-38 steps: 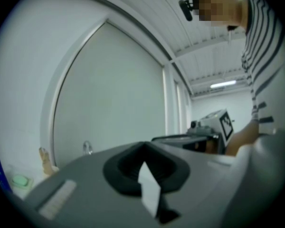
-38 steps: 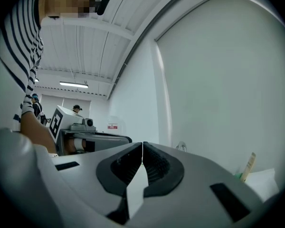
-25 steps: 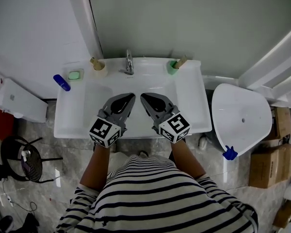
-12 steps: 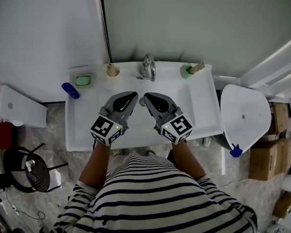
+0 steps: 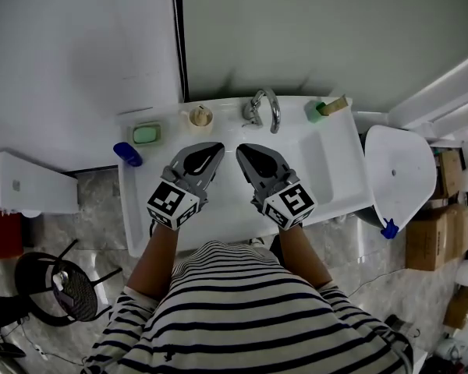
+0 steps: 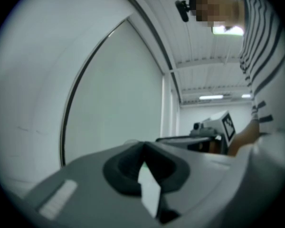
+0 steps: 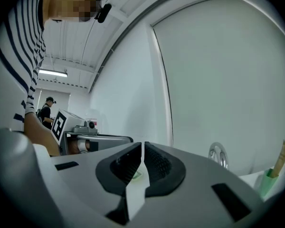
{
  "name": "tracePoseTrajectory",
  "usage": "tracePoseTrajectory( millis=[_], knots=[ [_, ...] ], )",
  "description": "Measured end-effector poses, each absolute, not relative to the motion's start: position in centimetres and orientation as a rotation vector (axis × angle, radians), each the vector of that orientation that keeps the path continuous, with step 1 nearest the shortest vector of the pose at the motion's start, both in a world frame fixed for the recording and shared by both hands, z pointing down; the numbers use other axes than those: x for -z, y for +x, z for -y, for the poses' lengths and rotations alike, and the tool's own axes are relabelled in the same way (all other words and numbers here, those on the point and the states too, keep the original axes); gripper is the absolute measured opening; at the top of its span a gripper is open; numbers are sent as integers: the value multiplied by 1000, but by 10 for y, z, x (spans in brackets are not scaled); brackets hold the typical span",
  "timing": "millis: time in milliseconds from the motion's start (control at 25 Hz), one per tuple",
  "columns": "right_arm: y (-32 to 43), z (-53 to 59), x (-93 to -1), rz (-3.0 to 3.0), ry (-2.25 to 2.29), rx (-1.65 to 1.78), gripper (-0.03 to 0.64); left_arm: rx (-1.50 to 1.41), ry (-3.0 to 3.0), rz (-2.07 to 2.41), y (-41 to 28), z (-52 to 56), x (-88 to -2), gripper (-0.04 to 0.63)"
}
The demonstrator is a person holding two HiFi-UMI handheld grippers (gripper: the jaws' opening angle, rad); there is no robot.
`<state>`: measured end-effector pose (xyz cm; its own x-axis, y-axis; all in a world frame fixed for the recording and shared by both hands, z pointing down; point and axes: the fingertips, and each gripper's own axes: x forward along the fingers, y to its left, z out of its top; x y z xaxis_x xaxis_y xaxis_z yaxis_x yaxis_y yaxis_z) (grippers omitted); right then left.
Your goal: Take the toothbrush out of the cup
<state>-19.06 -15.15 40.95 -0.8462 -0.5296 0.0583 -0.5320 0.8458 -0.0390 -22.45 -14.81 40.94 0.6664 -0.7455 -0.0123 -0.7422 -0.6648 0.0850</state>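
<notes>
Apparent toothbrush [image 5: 337, 104] in green cup [image 5: 317, 113] stands well right of right gripper [image 5: 243, 153]

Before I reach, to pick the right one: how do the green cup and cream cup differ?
The green cup stands right of the faucet, the cream cup left. A wooden toothbrush leans out of the green cup; the cream cup's contents barely show. Both sit on the sink's rim.

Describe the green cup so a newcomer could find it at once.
Find the white sink against the wall and its chrome tap. On the back ledge right of the tap stands the green cup, a tan handle leaning out of it; the other cup, left of the tap, is cream.
</notes>
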Motion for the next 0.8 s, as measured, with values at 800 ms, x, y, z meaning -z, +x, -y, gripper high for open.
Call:
tracePoseTrajectory(
  millis=[800],
  knots=[
    [-223, 162, -419, 2921, 957, -88, 9, 0, 2765, 1312, -279, 190, -440, 167]
  ],
)
